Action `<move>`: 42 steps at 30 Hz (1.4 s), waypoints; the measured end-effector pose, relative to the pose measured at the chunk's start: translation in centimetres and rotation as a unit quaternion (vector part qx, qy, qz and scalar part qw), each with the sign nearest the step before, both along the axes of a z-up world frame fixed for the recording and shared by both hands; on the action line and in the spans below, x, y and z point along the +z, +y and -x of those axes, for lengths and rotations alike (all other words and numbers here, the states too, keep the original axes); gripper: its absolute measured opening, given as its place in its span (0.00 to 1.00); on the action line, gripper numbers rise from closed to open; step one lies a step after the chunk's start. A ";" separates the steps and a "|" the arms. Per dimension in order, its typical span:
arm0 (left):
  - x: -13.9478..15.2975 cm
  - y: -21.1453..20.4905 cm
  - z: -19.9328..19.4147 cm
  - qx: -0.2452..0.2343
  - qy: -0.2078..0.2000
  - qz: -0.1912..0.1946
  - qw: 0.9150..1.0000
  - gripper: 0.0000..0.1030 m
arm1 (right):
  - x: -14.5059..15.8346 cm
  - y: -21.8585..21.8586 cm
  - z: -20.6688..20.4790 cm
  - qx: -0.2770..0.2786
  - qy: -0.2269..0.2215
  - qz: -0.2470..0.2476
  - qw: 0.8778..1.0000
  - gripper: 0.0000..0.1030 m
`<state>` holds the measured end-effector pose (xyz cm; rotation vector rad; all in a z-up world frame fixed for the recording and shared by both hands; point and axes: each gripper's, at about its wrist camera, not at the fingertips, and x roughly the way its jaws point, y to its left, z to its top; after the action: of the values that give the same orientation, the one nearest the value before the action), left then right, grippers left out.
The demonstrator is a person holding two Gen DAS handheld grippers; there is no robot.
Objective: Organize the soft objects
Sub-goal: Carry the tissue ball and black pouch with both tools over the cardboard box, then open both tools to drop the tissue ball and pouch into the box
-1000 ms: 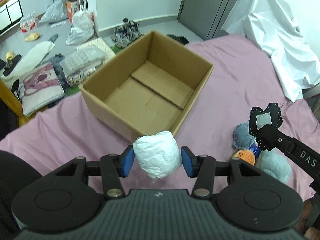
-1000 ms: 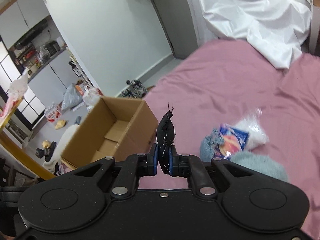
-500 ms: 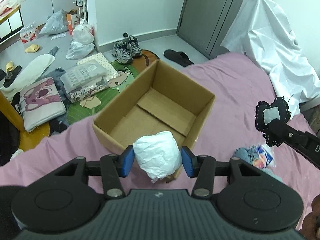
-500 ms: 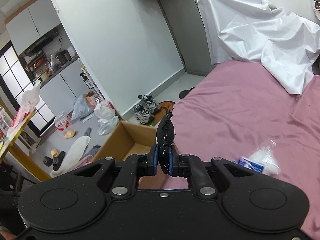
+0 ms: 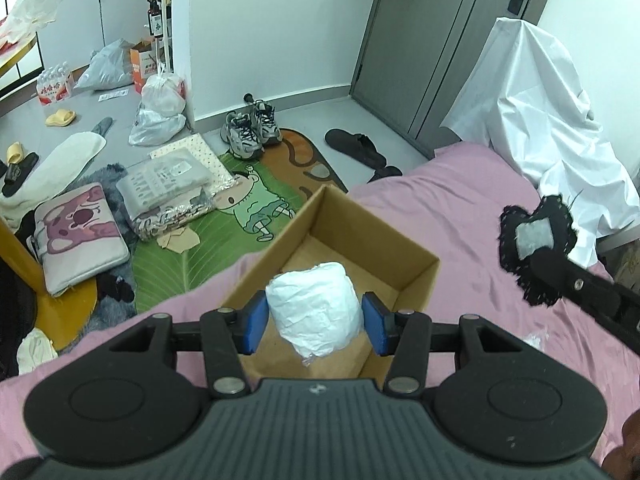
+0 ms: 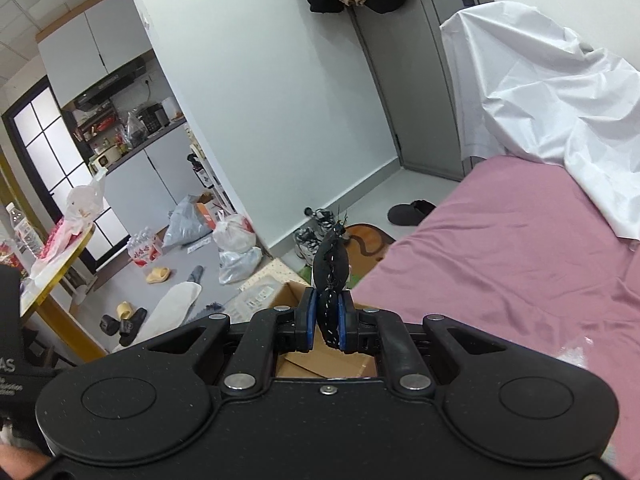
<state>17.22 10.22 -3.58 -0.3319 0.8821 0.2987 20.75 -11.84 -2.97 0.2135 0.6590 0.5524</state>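
My left gripper (image 5: 314, 322) is shut on a white crumpled soft bundle (image 5: 314, 312) and holds it over the open cardboard box (image 5: 416, 280) on the pink bed. My right gripper (image 6: 325, 322) is shut on a flat black soft piece with white stitching (image 6: 330, 268), seen edge-on. That piece also shows in the left wrist view (image 5: 534, 240), with a grey patch, held up to the right of the box. In the right wrist view the box (image 6: 332, 362) lies just below the fingers.
The pink bed sheet (image 6: 520, 260) spreads right, with a white cloth-covered object (image 5: 552, 128) behind it. On the floor are shoes (image 5: 250, 128), a slipper (image 5: 358, 146), bags, packages and a cartoon mat (image 5: 248, 204). A clear plastic packet edge (image 5: 536, 338) lies on the bed.
Both grippers rose and tilted up, moving toward the box. The box now sits right under the held bundle, and the pile of soft items on the bed has dropped out of view.
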 end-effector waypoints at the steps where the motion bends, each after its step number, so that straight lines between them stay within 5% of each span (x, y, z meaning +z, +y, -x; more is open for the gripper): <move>1: 0.0 0.2 -0.3 -0.002 -0.002 0.000 1.000 0.48 | -0.1 0.2 -0.2 0.004 0.007 -0.009 1.000 0.11; 33: -8.0 1.8 -10.7 -0.053 0.033 0.033 0.998 0.48 | -5.9 4.0 -3.4 0.014 0.064 0.013 0.998 0.11; 42: -7.4 2.4 -10.6 -0.053 0.014 0.039 0.998 0.62 | -7.1 4.9 -4.1 0.012 0.079 0.022 0.997 0.11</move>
<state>27.79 12.59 -10.97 -0.3516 0.9369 0.1712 24.87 -6.95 -10.06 0.2089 0.8267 0.5472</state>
